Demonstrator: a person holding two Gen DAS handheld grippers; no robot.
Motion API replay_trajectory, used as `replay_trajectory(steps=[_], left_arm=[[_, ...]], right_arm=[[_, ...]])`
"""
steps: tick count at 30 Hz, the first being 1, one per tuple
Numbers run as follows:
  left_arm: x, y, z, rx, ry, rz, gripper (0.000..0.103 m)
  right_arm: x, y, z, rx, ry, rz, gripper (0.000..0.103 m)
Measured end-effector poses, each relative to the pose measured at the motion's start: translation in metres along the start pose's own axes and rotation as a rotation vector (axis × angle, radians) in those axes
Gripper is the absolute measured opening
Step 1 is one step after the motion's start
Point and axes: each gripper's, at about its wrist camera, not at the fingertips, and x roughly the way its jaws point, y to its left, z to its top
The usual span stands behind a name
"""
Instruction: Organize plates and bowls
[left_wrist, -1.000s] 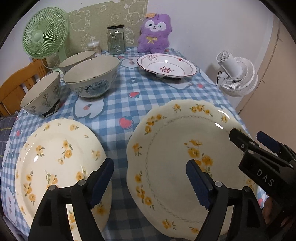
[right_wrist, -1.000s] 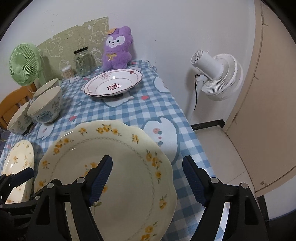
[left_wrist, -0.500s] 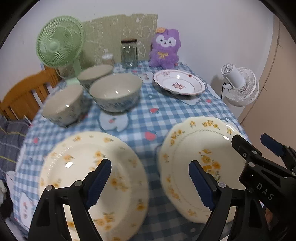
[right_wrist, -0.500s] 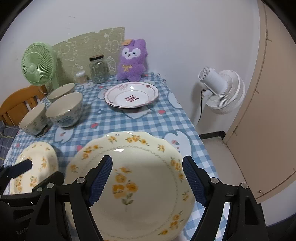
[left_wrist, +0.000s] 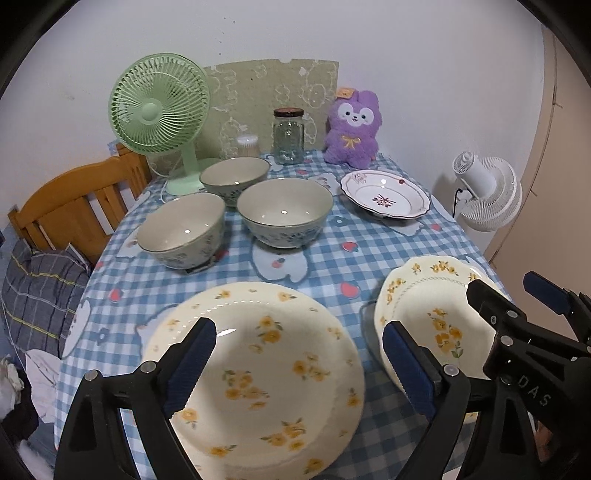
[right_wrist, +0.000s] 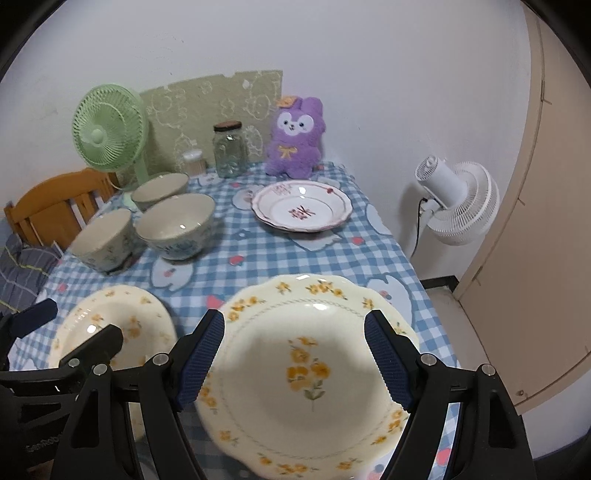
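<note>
Your left gripper (left_wrist: 297, 363) has its blue-padded jaws spread wide, gripping nothing, and it hangs over the round cream plate with scattered yellow flowers (left_wrist: 258, 373) at the near left of the table. Your right gripper (right_wrist: 295, 360) is spread just as wide and also has nothing in it, sitting above the scalloped cream plate with a yellow flower sprig in the middle (right_wrist: 306, 384) at the near right corner. The two plates lie side by side with a strip of blue-and-white checked tablecloth (left_wrist: 351, 236) between them.

Further out on the left, three cream bowls with blue floral outsides (left_wrist: 284, 210) cluster close together. Across from them on the right is a white scalloped plate with a red rim and red flower motif (right_wrist: 301, 210), well apart from the bowls.

Along the back wall you've got a green desk fan (left_wrist: 159, 107), a glass jar with a dark lid (left_wrist: 288, 136) and a purple plush bunny (left_wrist: 352, 129). A white fan (right_wrist: 456, 201) is off the table's right edge.
</note>
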Motion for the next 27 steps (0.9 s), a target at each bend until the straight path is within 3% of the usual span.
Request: replay_trajectory(steps=[11, 27], left_arm=[[-0.010, 0.039, -0.005, 0.003, -0.026, 0.016, 0.096], [0.013, 0.081, -0.022, 0.005, 0.027, 0.053, 0.096]], right_arm=[[-0.010, 0.038, 0.001, -0.012, -0.006, 0.029, 0.083], [0.024, 0.083, -0.010, -0.052, 0.082, 0.087, 0.083]])
